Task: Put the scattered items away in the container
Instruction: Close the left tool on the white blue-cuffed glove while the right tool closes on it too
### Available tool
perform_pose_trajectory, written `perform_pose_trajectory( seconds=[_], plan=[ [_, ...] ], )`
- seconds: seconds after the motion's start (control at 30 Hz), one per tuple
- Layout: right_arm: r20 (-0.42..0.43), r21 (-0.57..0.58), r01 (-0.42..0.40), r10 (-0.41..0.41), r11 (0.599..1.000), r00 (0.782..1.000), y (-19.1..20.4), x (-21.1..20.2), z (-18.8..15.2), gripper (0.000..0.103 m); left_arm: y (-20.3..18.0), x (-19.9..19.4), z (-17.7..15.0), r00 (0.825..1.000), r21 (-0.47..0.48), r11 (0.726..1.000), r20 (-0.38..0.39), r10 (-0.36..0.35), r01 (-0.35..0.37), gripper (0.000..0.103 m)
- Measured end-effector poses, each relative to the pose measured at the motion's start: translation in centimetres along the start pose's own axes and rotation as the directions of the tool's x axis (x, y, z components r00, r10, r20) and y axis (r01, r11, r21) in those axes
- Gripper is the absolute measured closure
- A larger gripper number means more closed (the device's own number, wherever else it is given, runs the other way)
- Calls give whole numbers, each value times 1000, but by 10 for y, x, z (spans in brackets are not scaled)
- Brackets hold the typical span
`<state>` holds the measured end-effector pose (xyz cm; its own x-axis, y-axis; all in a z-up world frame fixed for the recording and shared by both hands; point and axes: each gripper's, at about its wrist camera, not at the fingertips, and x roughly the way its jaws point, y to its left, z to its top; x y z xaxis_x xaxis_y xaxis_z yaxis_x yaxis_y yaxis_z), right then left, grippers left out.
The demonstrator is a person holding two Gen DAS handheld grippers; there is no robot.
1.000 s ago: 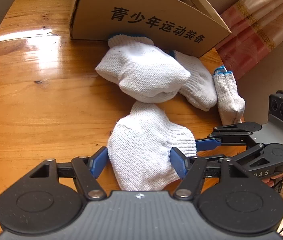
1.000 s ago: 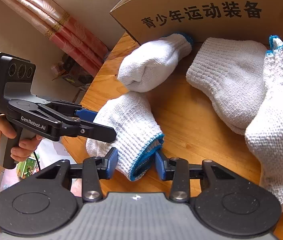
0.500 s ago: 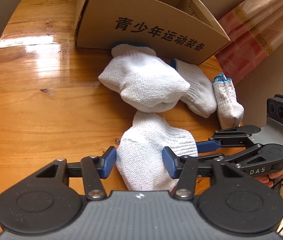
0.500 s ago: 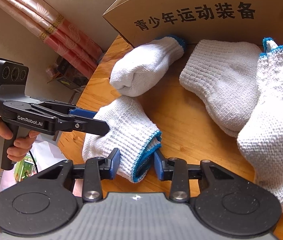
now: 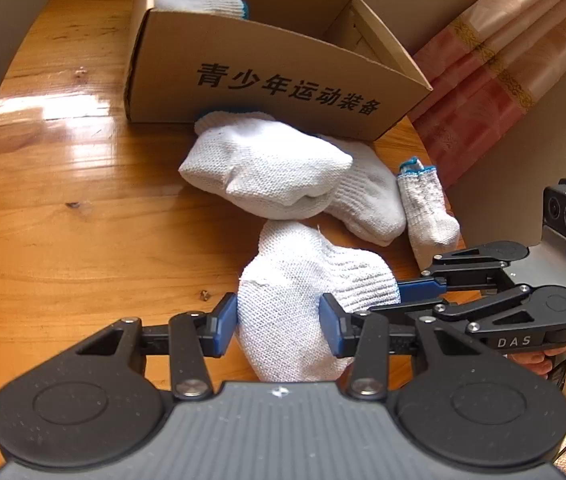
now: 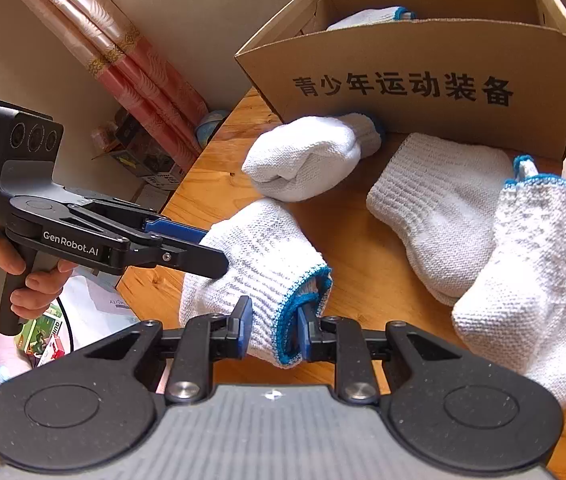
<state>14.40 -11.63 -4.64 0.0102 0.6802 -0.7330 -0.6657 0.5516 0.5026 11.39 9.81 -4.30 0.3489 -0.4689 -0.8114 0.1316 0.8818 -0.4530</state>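
Each camera sits low behind its own tool, close above the wooden surface [image 5: 63,208], facing the far cardboard box [image 5: 275,80]. The left view looks rightward, the right view leftward; both share the box and the white knit gloves [image 6: 307,160].

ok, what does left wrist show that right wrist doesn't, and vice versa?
Left wrist only: the right gripper from the side, and the bare wooden table with a light glare left of the cardboard box.
Right wrist only: the left gripper with the hand holding it, the held glove's blue cuff, and clutter on the floor past the table.
Both: the box with a glove inside, loose gloves in front, and the held glove.
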Motion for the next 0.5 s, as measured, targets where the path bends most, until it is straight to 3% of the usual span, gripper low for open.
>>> perform_pose_trajectory(
  seconds=[0.5],
  plan=[
    [58,-47,46,-43,998,997,2,-32,19,75,-26,-16,26,999,61,998,53,-2,-2,60]
  ],
)
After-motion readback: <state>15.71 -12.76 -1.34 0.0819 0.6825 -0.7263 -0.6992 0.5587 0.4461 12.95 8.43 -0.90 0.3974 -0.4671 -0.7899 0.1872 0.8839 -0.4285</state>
